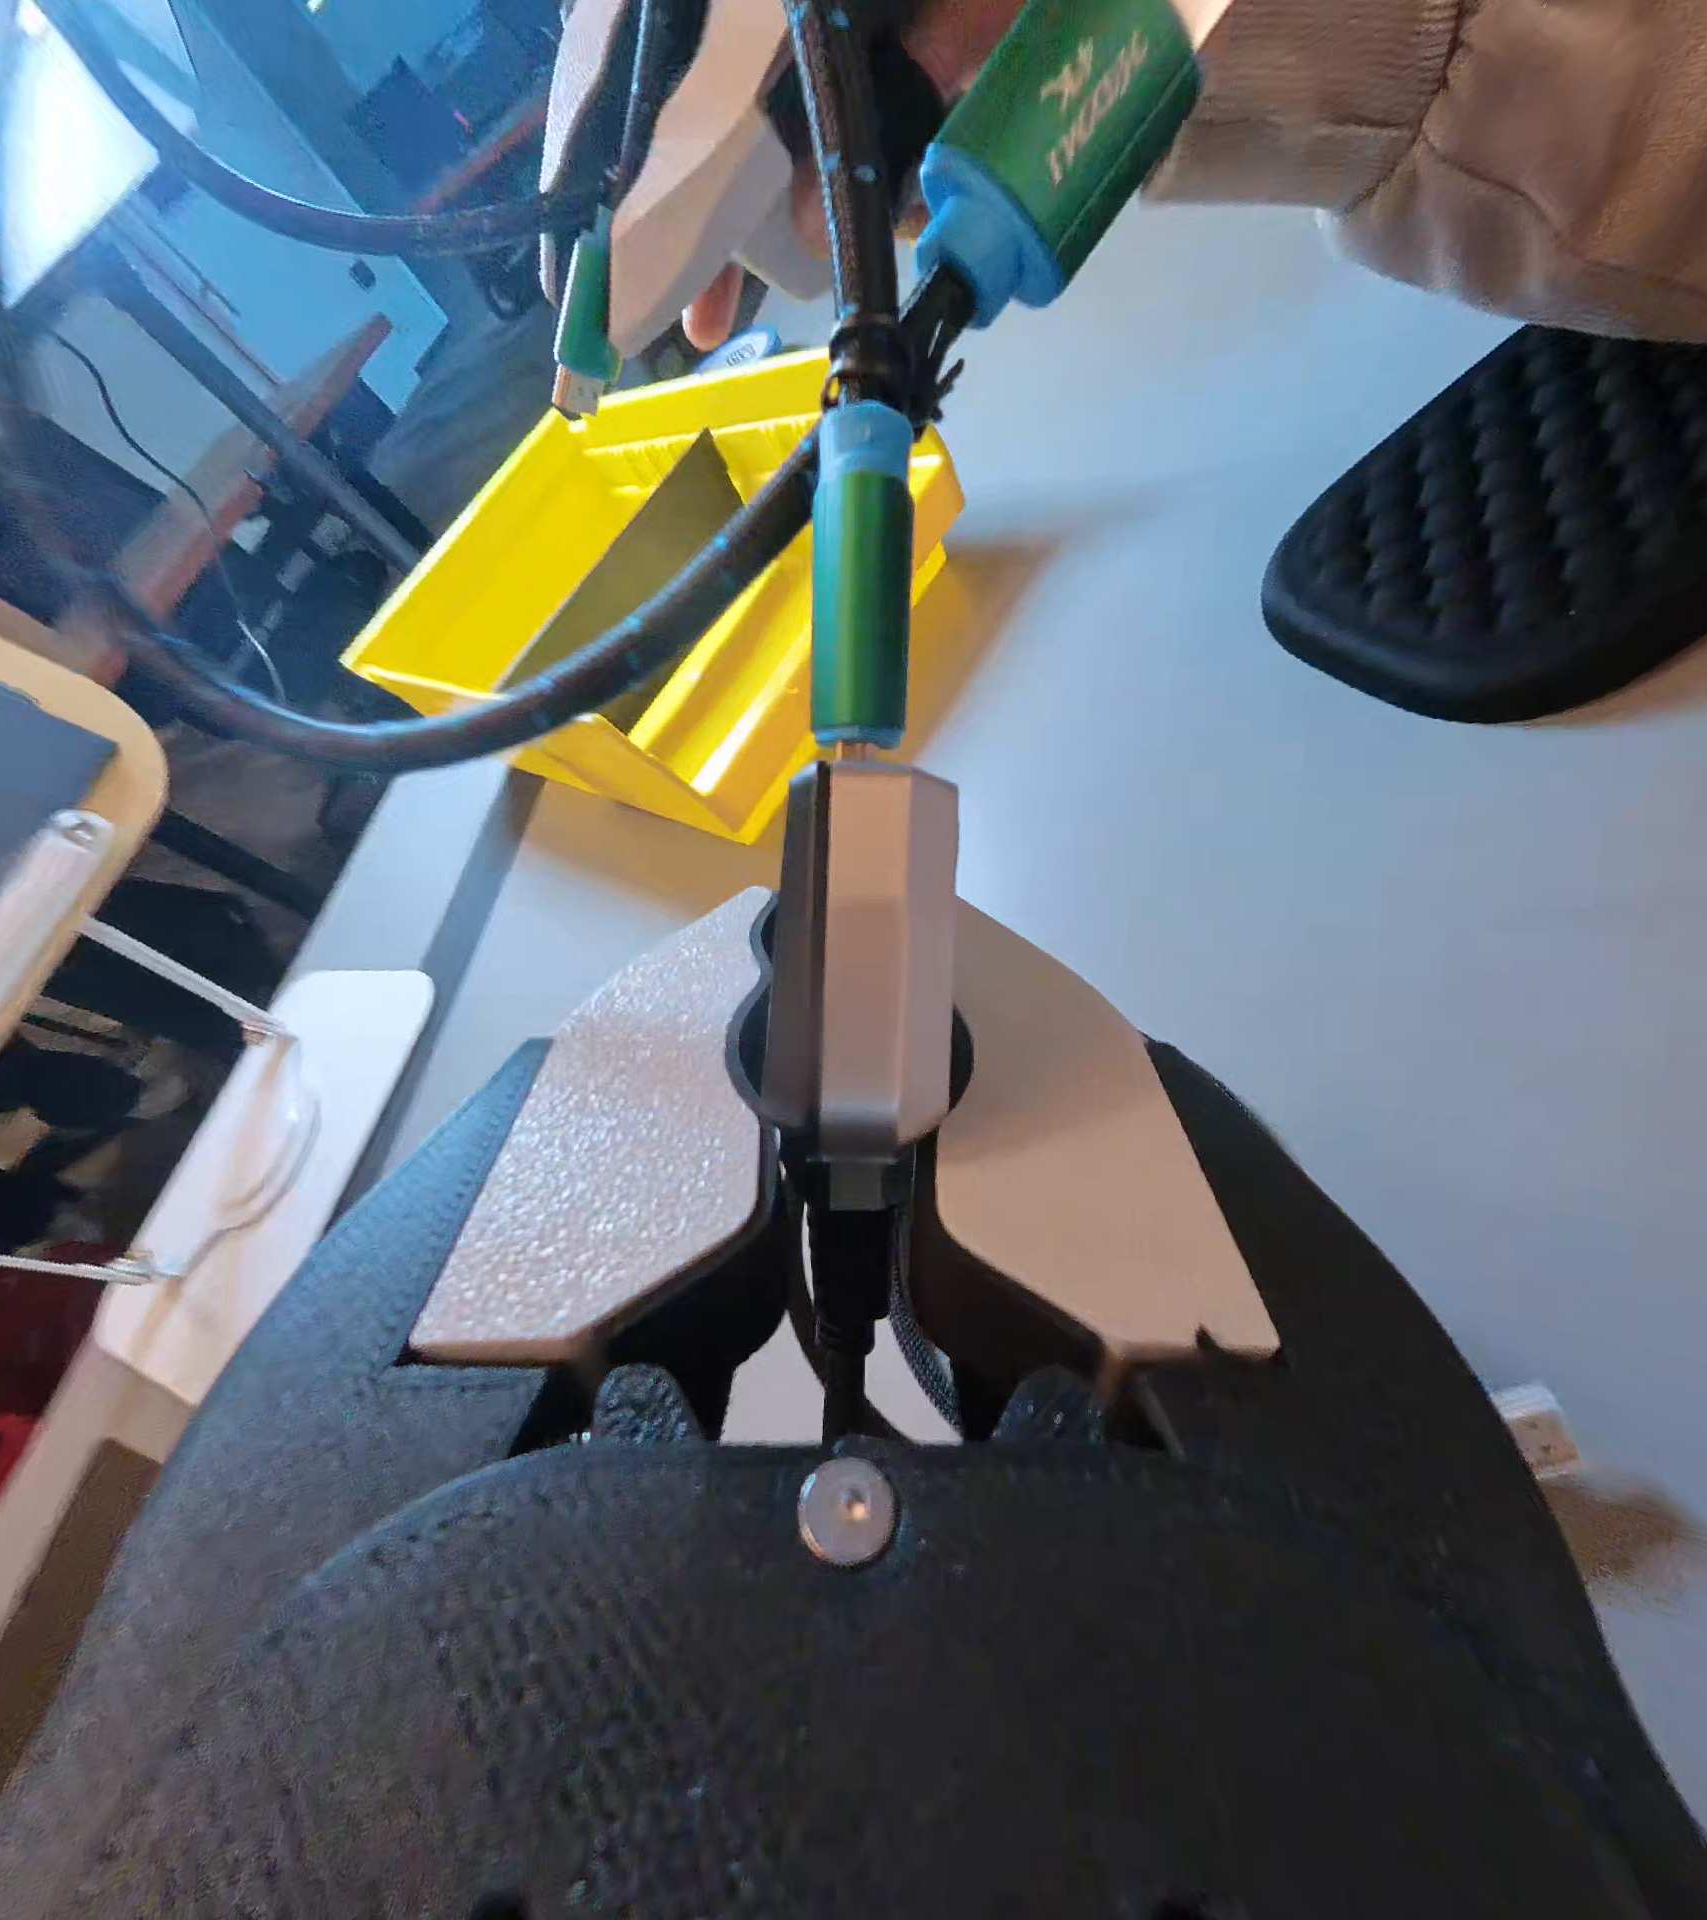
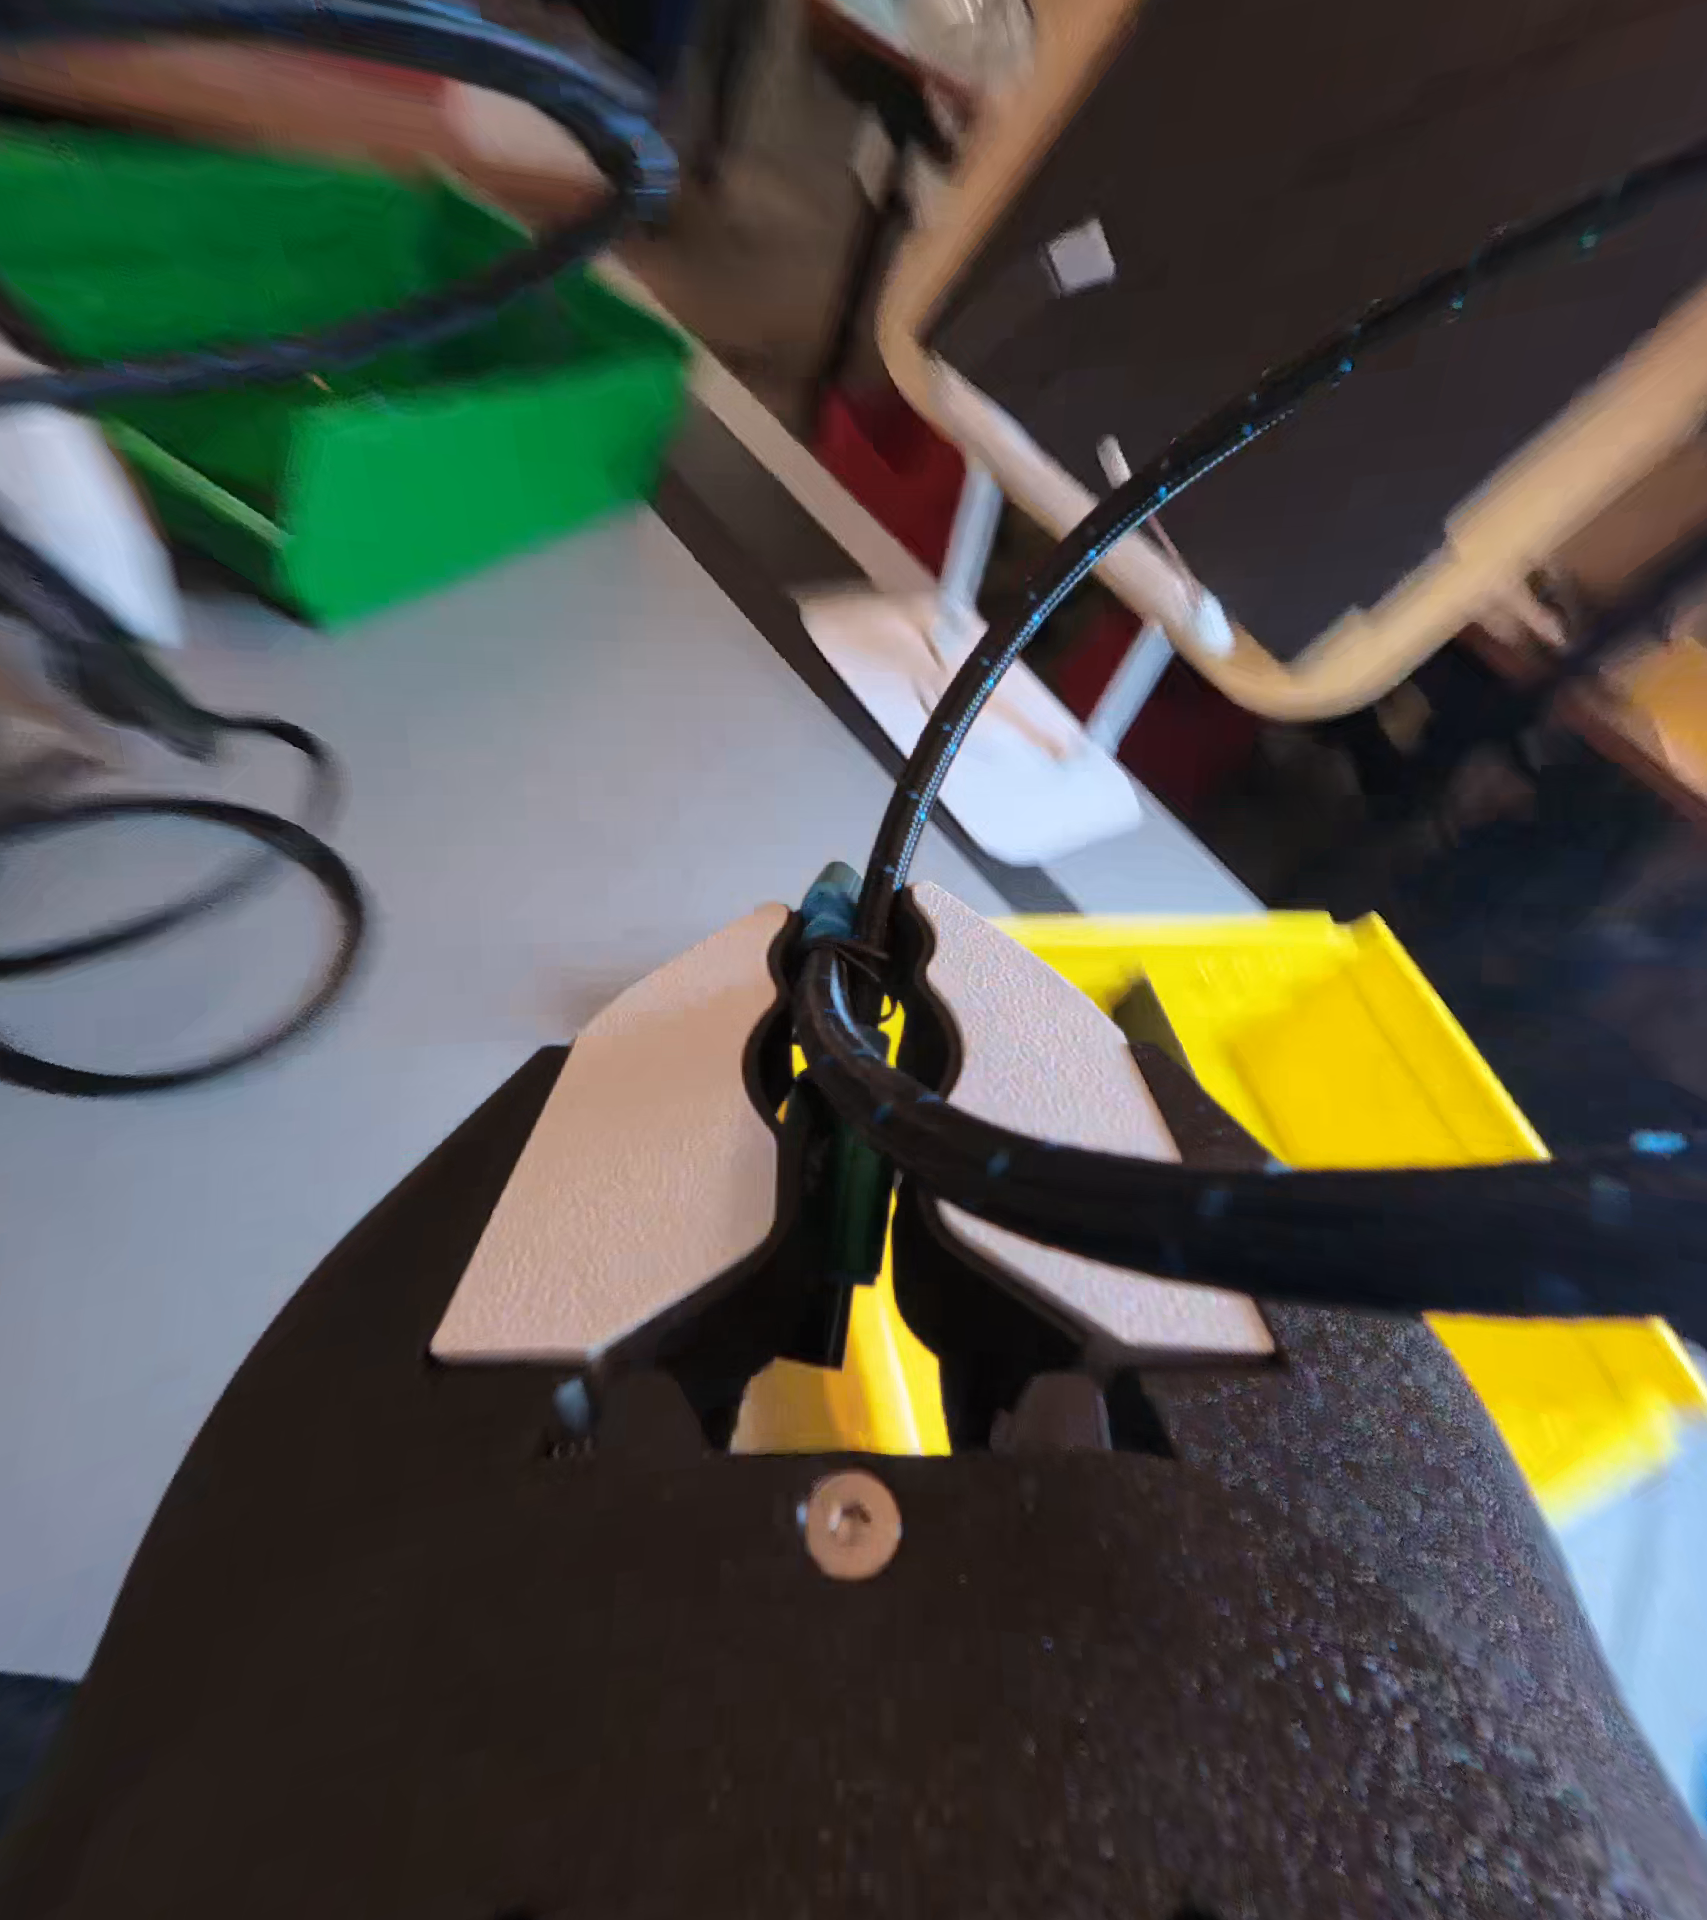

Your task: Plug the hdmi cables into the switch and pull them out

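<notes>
Left gripper [image 1: 854, 997] clamped on the small grey HDMI switch [image 1: 864, 966], green plug [image 1: 859, 613] seated in its top. Right gripper [image 2: 854, 997] closed around braided cables [image 2: 1140, 1174] and another plug. Probably light, rigid shells; stiff, springy cord. Best gripped by plug bodies.

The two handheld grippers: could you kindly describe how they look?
Both the left gripper and the right gripper share a build: rough black printed bodies, pale grey pebbled finger pads with scalloped inner edges, and one silver screw centred behind them.
</notes>
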